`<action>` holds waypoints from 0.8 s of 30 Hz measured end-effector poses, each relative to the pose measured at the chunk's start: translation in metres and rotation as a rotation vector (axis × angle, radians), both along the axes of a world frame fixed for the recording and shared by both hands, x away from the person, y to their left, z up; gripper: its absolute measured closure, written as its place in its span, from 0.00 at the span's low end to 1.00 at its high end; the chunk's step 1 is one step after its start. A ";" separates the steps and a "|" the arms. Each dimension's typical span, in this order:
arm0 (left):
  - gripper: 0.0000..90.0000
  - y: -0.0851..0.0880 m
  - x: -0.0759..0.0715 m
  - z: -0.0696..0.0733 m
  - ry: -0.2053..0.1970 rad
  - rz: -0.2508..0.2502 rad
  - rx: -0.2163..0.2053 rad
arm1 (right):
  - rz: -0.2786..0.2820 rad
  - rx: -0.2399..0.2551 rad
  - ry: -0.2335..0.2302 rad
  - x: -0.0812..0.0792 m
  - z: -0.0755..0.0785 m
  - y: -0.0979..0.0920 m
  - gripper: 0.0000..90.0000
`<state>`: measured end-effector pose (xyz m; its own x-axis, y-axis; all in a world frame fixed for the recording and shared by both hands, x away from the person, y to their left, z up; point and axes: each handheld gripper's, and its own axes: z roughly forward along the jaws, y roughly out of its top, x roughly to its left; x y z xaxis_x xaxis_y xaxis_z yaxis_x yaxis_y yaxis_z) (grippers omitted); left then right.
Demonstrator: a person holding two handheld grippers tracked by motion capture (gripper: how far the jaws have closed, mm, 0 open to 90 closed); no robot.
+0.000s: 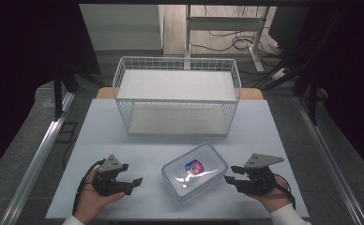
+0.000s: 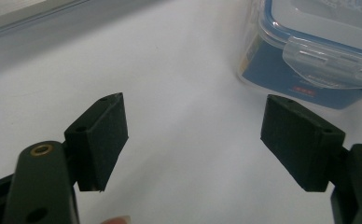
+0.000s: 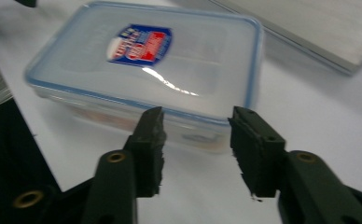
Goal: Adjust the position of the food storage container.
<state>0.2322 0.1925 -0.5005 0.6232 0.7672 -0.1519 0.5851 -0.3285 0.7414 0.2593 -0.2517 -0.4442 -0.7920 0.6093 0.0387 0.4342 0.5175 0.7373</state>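
A clear plastic food container (image 1: 194,172) with a blue-rimmed lid and a red and blue label lies slantwise on the white table (image 1: 109,136), between my two grippers. To its left, my left gripper (image 1: 135,183) points toward it with its jaws wide apart and nothing between them. In the left gripper view the container (image 2: 309,46) with its side clasp sits beyond the left gripper (image 2: 202,140), apart from the pads. My right gripper (image 1: 229,174) stands just right of the box. In the right gripper view the right gripper (image 3: 198,144) is open in front of the container (image 3: 146,65), without touching it.
A white wire basket (image 1: 178,60) with a flat white bottom stands at the back of the table. Metal rails run along both sides of the table. Bare tabletop lies between the basket and the container.
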 end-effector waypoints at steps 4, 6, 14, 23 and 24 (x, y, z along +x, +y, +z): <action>0.25 0.000 -0.002 0.000 0.005 0.005 -0.007 | 0.077 0.014 0.011 -0.006 0.004 0.012 0.74; 0.25 0.000 -0.002 0.000 0.007 0.003 -0.002 | 0.140 0.006 0.033 -0.011 0.004 0.024 0.81; 0.25 0.001 -0.002 -0.001 0.010 0.000 0.002 | 0.221 -0.023 0.051 -0.016 -0.004 0.049 0.95; 0.25 0.003 -0.005 -0.002 0.012 0.009 0.002 | 0.321 -0.093 0.125 -0.019 -0.028 0.079 0.99; 0.25 0.003 -0.005 -0.002 0.013 0.009 0.004 | 0.340 -0.108 0.135 -0.020 -0.031 0.083 0.99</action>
